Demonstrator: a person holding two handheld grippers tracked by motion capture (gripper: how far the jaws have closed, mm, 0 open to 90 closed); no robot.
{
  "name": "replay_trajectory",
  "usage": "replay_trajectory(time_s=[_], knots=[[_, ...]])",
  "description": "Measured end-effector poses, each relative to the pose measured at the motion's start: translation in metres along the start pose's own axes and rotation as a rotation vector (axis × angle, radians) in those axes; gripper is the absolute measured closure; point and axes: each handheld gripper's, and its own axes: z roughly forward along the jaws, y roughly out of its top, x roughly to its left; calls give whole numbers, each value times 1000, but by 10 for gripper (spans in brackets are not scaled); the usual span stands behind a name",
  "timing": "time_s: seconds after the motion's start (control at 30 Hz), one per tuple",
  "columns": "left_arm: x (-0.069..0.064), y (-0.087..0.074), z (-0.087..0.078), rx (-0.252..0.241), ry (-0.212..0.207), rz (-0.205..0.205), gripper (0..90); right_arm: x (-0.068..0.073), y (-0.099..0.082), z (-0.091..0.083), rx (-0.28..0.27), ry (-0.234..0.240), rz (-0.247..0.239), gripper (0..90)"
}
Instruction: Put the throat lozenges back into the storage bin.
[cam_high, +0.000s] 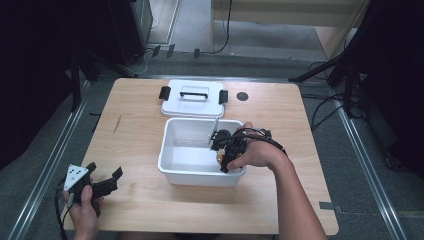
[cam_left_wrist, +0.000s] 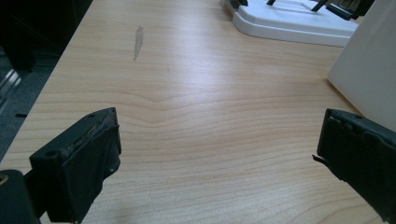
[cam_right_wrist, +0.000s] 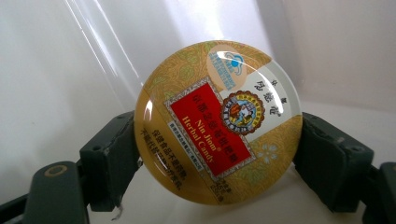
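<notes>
A round gold candy tin (cam_right_wrist: 217, 121) with a red label sits clamped between the two jaws of my right gripper (cam_right_wrist: 217, 154), inside the white plastic bin (cam_high: 172, 170). From above, the right gripper (cam_high: 223, 152) reaches down into the bin's right side, and a bit of the tin (cam_high: 218, 157) shows under it. My left gripper (cam_high: 107, 181) rests at the table's front left corner, jaws wide apart over bare wood with nothing between them (cam_left_wrist: 217, 154). The bin's side wall (cam_left_wrist: 369, 70) stands to the right in the left gripper view.
The bin's white lid (cam_high: 192, 102) with a black handle and black clips lies flat behind the bin; its edge (cam_left_wrist: 294, 23) appears in the left gripper view. A dark round hole (cam_high: 242, 96) marks the table's far right. Bare wood lies left of the bin.
</notes>
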Motion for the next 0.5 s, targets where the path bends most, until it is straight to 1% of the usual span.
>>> replay_trajectory(time_s=[0.17,0.2,0.23,0.37,0.47,0.5], knots=[[0,0,0,1,-1,0,0,0,0,-2,-2,11,-2,186],[0,0,0,1,-1,1,0,1,-1,-3,-4,2,-2,209],[0,0,0,3,-1,3,0,1,-1,-4,-11,-6,-3,252],[0,0,0,1,0,2,0,-3,-4,-13,-57,-9,28,373],[0,0,0,2,1,4,0,-4,-6,-23,-86,8,38,399],[0,0,0,3,1,5,0,-4,-7,-26,-87,8,35,399]])
